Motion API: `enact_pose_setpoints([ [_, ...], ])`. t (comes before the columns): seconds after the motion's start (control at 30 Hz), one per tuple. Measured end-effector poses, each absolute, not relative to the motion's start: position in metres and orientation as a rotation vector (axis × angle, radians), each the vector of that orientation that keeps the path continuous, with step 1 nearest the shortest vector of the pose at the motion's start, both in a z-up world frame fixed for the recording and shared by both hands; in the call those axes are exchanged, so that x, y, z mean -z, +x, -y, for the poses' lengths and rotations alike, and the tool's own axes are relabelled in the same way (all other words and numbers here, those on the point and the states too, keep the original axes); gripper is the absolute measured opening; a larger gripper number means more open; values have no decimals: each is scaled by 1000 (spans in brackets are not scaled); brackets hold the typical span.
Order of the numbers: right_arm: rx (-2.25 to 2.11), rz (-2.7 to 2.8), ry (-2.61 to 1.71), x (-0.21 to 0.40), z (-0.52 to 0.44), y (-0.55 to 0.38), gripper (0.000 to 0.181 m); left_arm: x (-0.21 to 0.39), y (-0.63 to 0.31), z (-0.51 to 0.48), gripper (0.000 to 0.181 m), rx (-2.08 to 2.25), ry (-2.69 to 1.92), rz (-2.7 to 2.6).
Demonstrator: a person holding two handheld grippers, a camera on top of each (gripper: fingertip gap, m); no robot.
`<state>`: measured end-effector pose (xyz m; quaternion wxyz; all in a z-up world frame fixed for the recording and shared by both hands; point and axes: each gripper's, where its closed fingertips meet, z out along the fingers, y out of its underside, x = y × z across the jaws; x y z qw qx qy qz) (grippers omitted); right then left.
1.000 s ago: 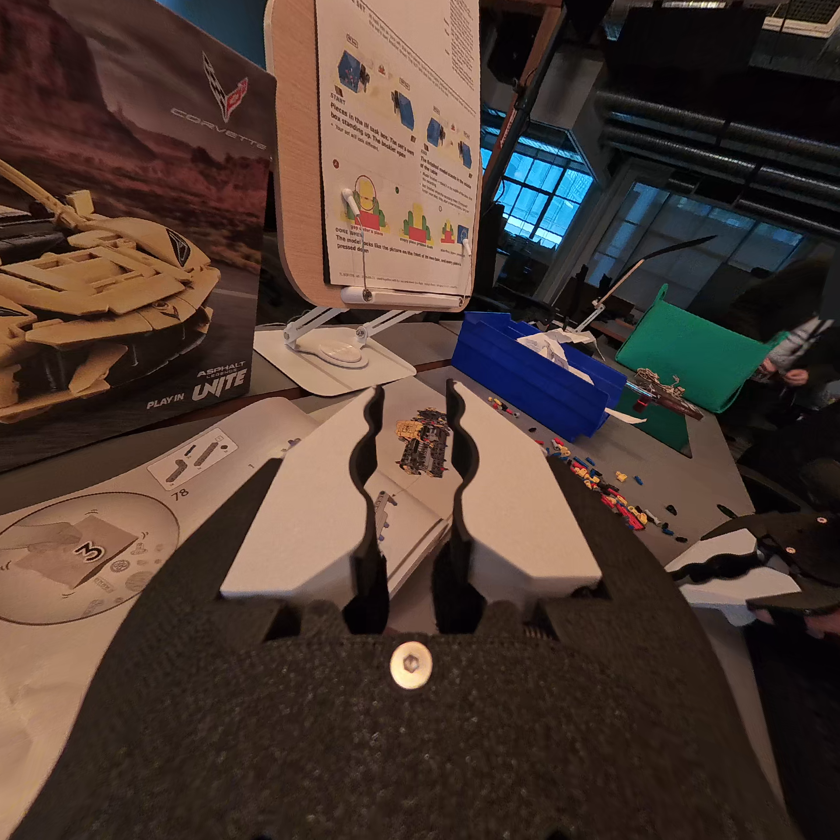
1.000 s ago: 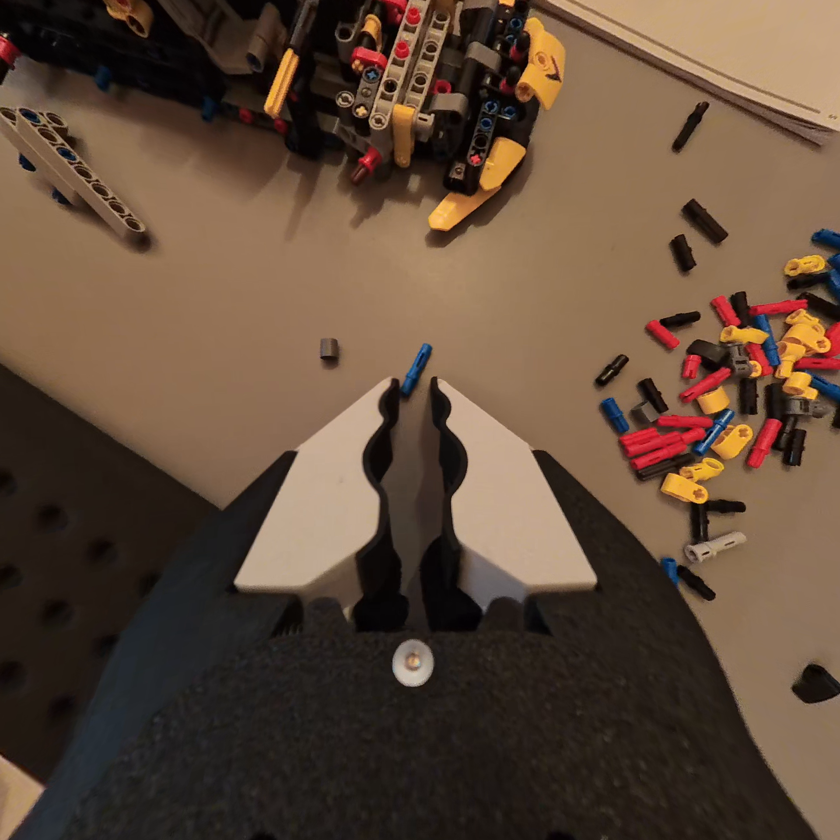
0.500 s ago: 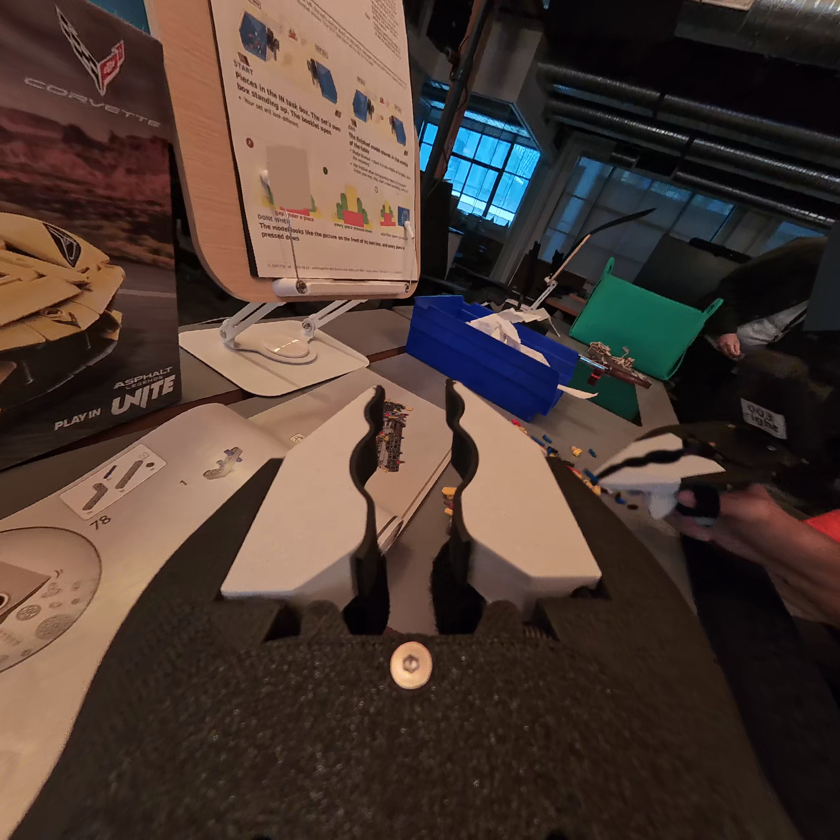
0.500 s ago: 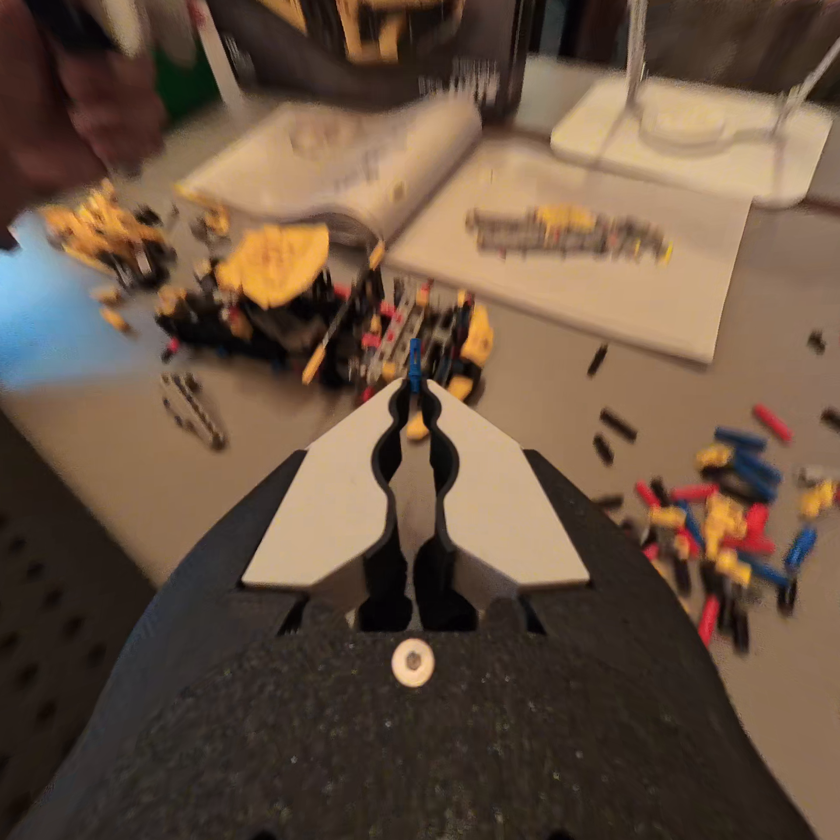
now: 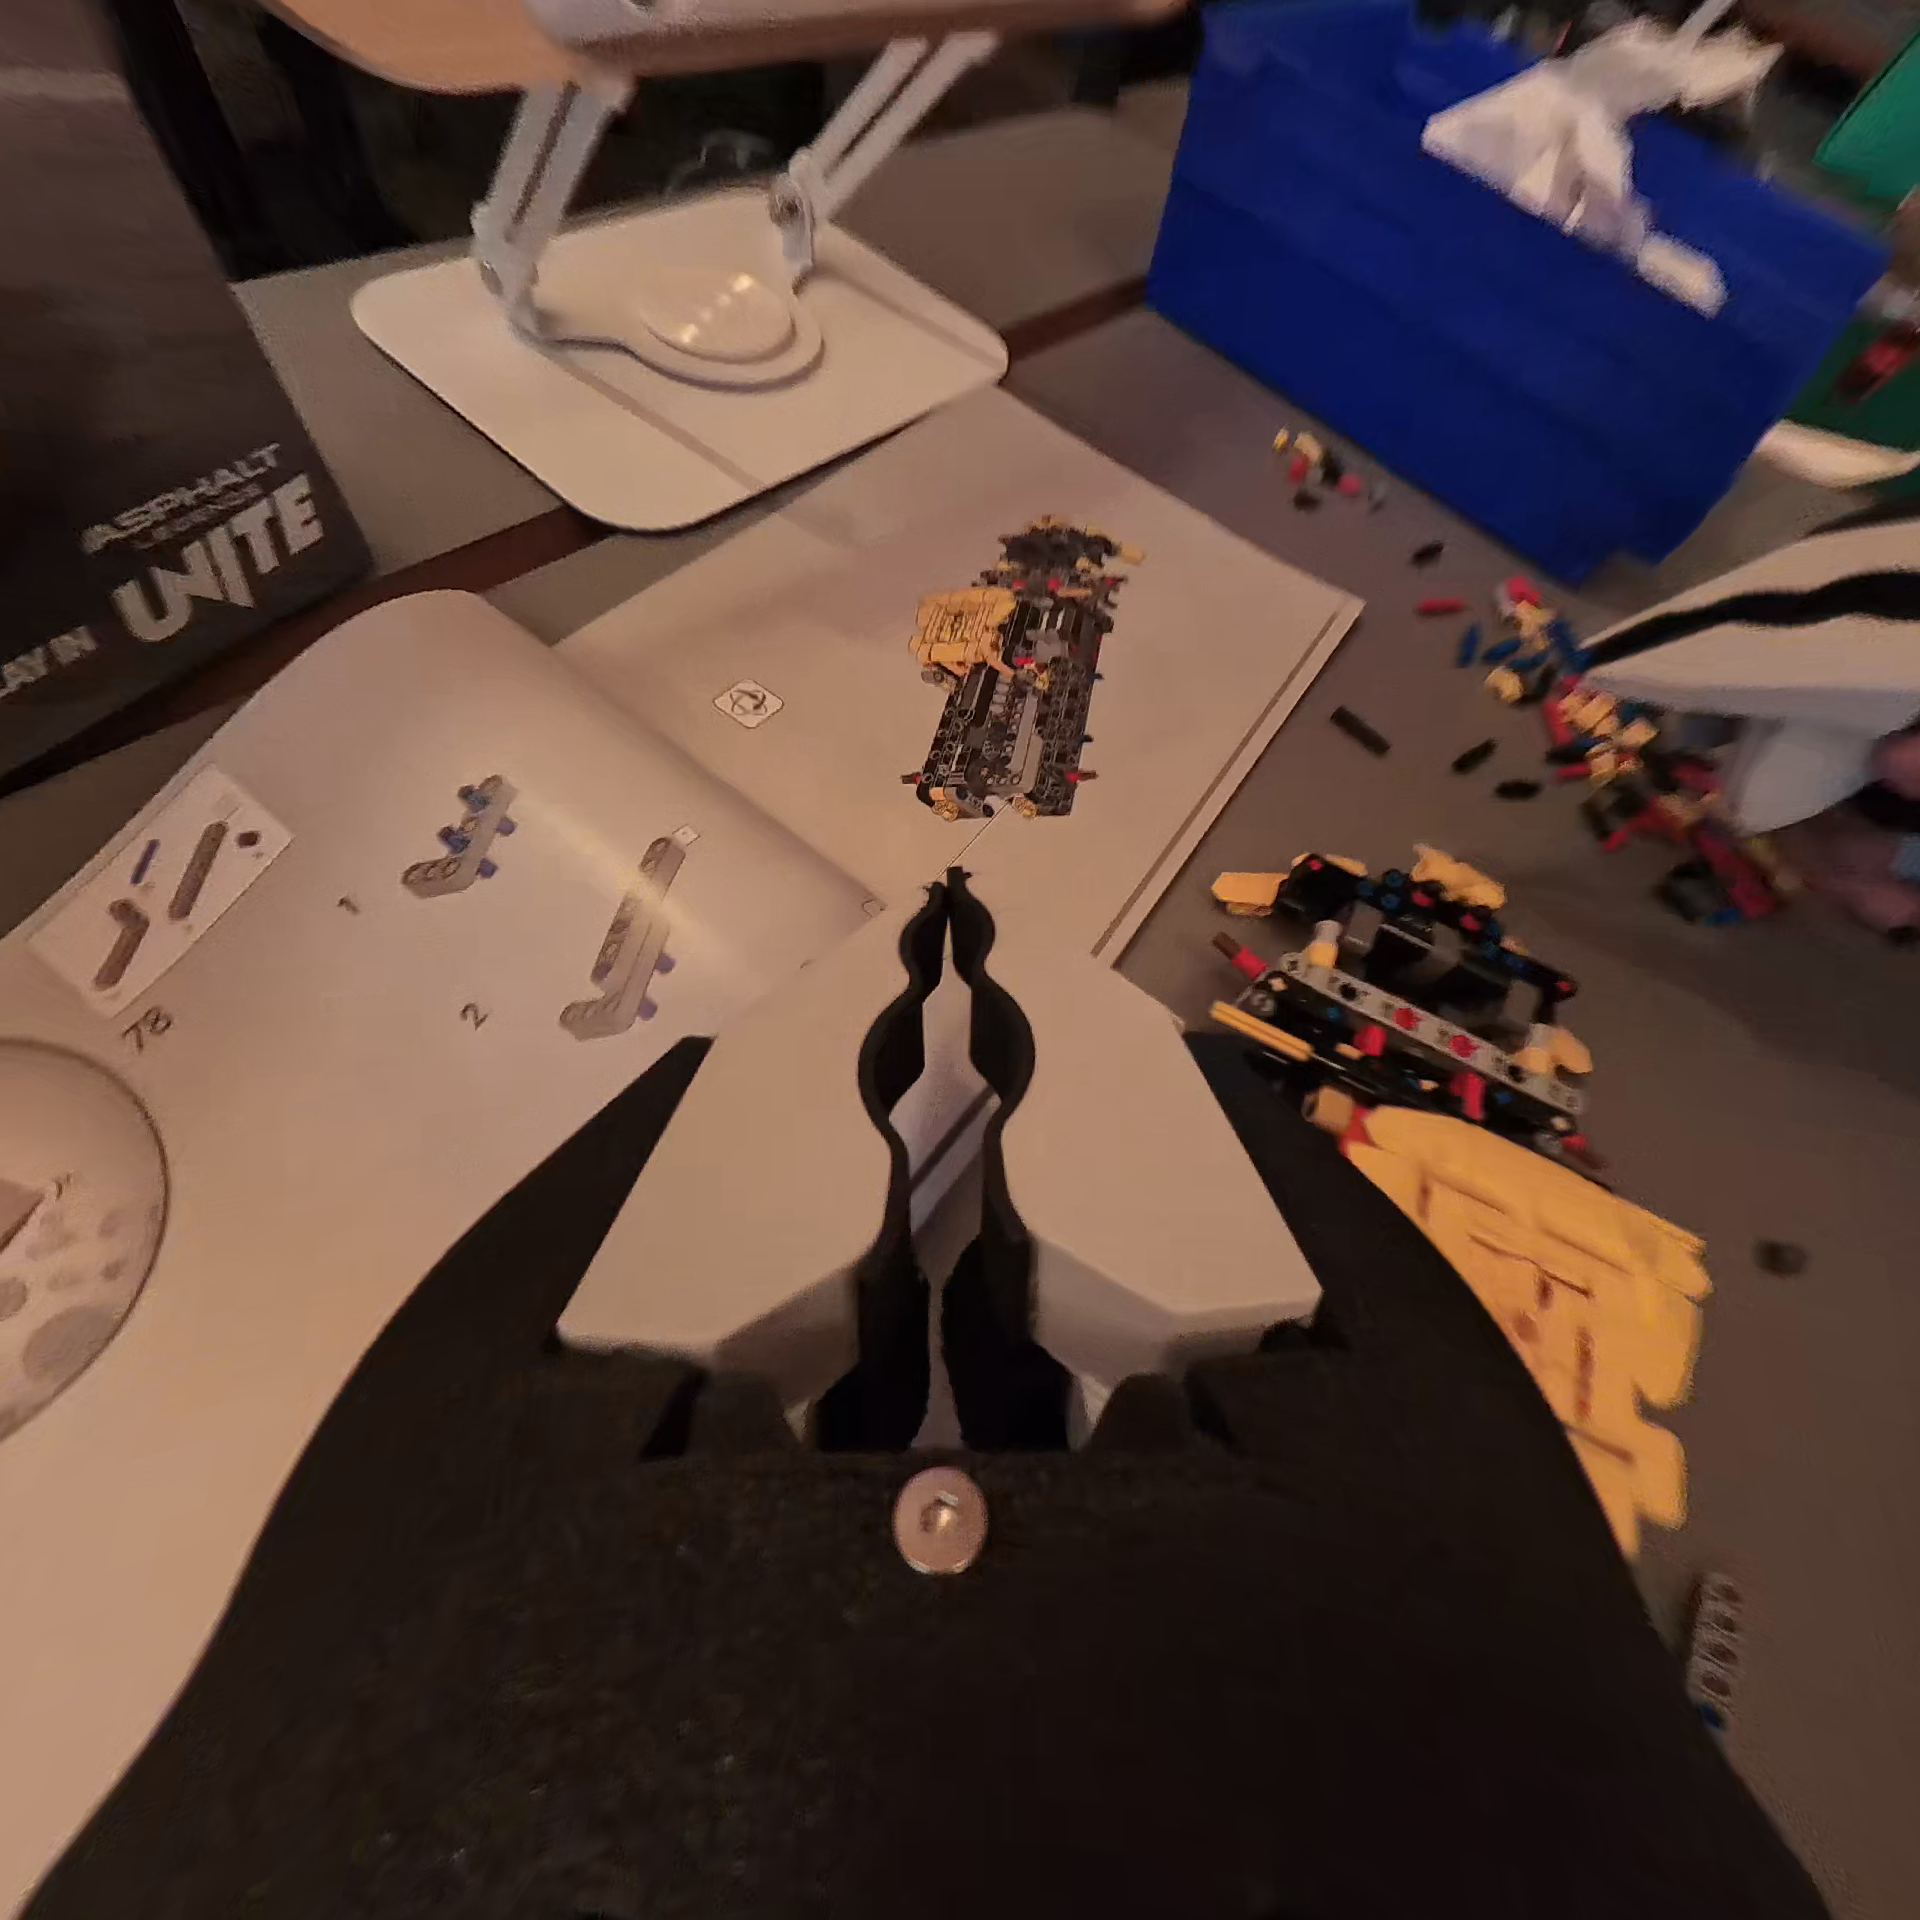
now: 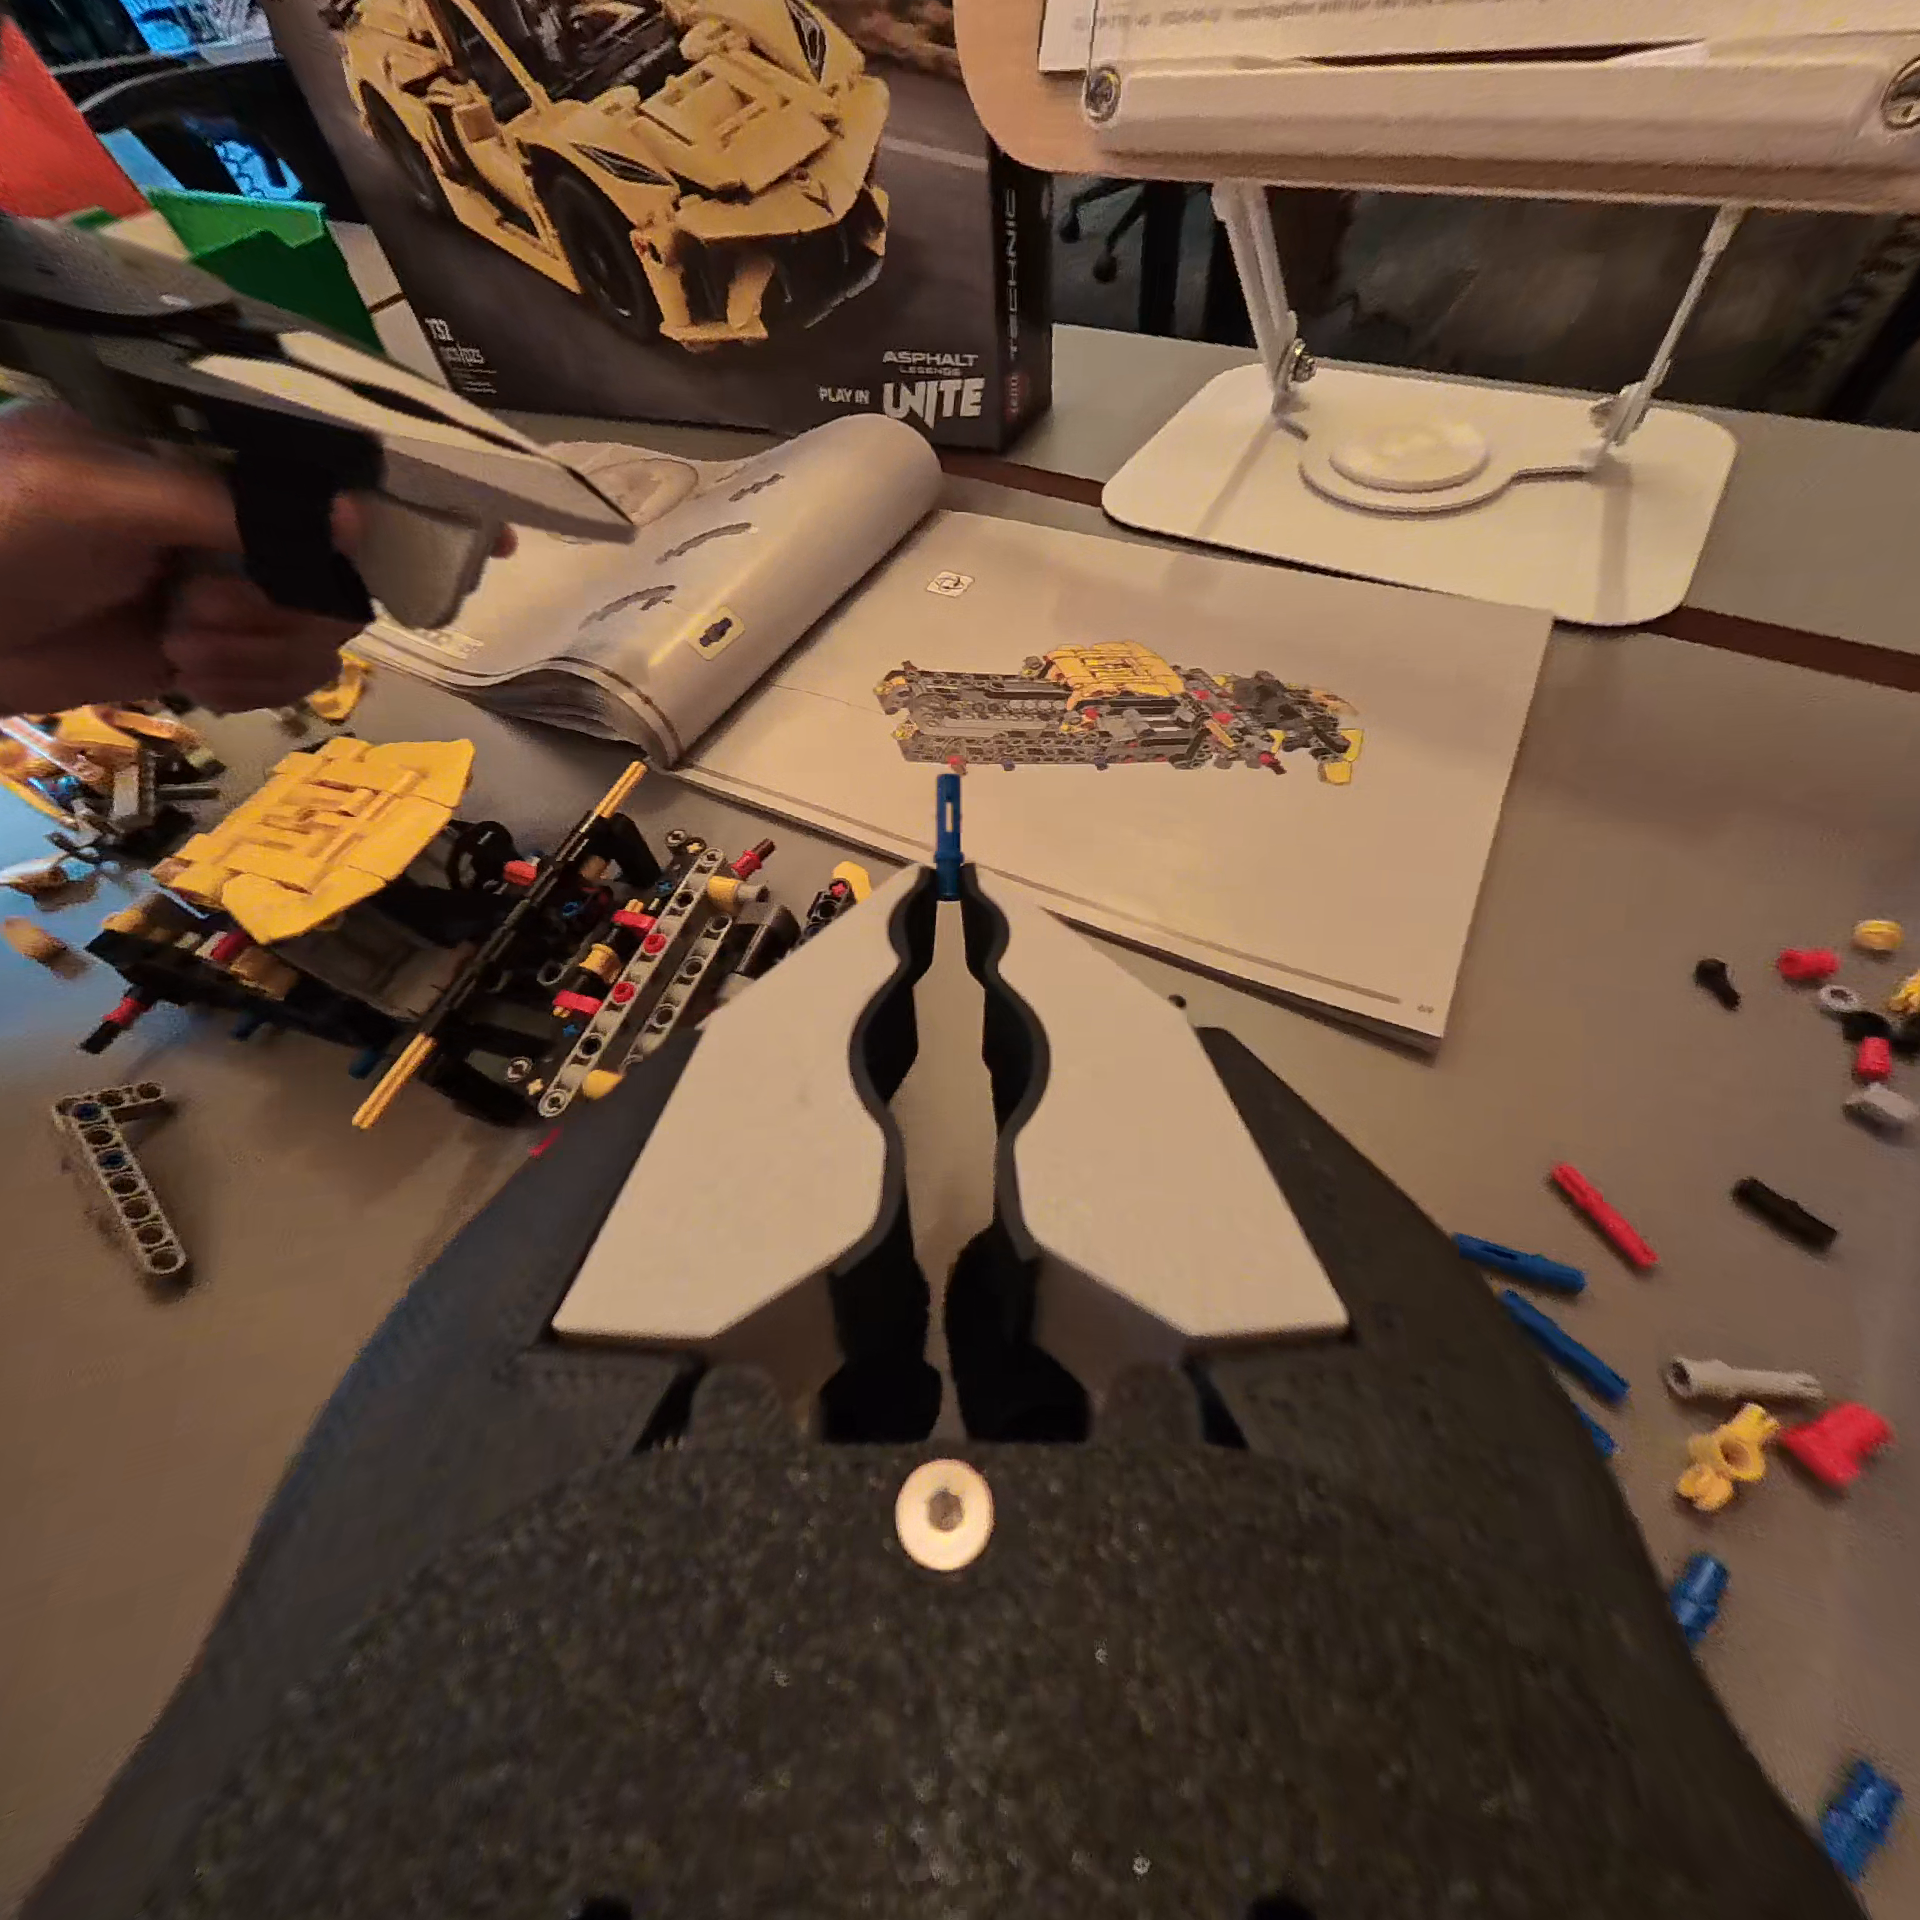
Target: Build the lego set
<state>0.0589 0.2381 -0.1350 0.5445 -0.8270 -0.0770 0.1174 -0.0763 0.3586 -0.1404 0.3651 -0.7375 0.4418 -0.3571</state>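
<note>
Grey table point(image 6: 1714, 748) underneath everything. Dark set box point(image 6: 727, 208) with a yellow car printed on it, standing upright at the back. White stand base point(image 6: 1434, 488) to its right, just behind the open instruction booklet point(image 6: 1195, 862), which lies flat with its left pages curling up. Blue bin point(image 5: 1475, 312) with crumpled white paper in it, farther off in the left wrist view, past the booklet's right edge.

Half-built yellow and black car chassis point(image 6: 436, 935) on the table, just left of the booklet's near corner and touching none of the grippers. Grey angled beam point(image 6: 120, 1174) lying apart, nearer and to the left of the chassis. Loose pins point(image 6: 1600, 1226) in red, blue, black and yellow scattered over the table on the right.

Left gripper point(image 5: 954, 894) over the booklet's near edge, tips pressed together with nothing between them; seen from the side in the right wrist view, held in a hand point(image 6: 114, 582). Right gripper point(image 6: 948, 878) raised above the table, clamped on a blue pin point(image 6: 948, 821) that sticks upright out of the tips.
</note>
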Motion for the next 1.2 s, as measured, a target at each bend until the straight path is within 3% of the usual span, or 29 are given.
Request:
enact_pose_setpoints([
  [0.2,-305,208,-1954,133,-241,55,3,188,-76,-365,0,690,-2047,-1299],
  [1.2,-342,310,-1984,151,-245,34,3,209,-117,-367,0,642,-2155,-1199],
])
